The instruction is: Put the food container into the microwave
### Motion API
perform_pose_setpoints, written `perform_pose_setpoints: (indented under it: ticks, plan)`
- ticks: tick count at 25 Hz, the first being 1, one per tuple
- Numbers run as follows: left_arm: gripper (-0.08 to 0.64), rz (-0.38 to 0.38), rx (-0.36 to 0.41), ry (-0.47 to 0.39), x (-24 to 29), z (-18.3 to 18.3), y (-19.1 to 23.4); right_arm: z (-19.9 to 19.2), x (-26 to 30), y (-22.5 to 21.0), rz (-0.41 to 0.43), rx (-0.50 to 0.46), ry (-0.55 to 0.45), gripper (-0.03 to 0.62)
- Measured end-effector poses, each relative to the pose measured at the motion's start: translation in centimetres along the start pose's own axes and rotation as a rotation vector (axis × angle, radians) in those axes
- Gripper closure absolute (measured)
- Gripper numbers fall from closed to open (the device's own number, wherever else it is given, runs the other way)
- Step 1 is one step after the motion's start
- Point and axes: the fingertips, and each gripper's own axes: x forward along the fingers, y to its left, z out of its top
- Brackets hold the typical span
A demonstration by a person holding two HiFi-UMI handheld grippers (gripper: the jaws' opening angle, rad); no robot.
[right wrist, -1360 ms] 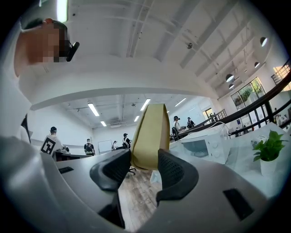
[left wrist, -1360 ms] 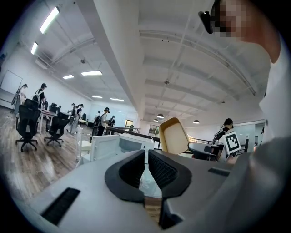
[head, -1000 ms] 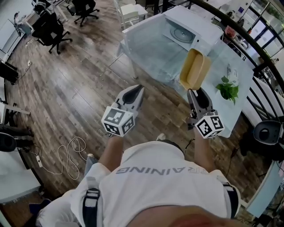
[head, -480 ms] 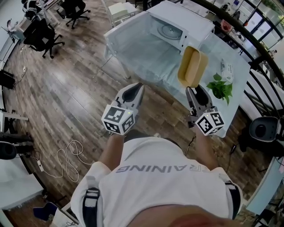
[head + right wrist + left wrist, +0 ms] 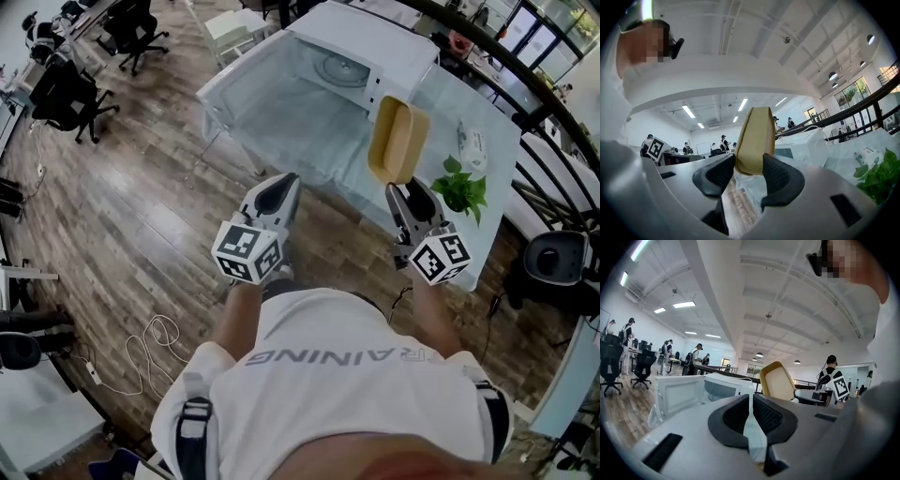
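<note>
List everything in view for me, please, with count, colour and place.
microwave: 1, white, door open, on the table
table: 1, pale cover, ahead of the person
container: 1, yellow, on edge in the right gripper's jaws
plant: 1, green, table's right end
packet: 1, white, beside the plant
office chairs: several, black, far left
cable: 1, white, floor at left
left gripper: 1, grey, jaws shut, empty
right gripper: 1, grey, jaws shut on the container

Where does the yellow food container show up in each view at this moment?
Head view: right of centre, the food container stands on edge in the right gripper, near the microwave.
Left gripper view: centre, just right of the microwave.
Right gripper view: centre, clamped between the jaws.
Shared landmark: the open microwave, seen in the head and left gripper views.
</note>
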Motion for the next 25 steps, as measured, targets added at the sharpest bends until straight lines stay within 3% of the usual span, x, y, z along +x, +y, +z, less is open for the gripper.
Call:
perform_pose_setpoints:
  ticks: [13,25]
  plan:
    - [0.508,-0.066,-0.028,0.004,6.1,4.1,12.8,0.9,12.7,-0.3,-0.092,-0.017,0.016,0.385]
    - [0.508,-0.136,-0.046,0.002,8.7,5.6,23.5,-0.7,23.1,1.5,-0.164,-0.038,0.023,0.385]
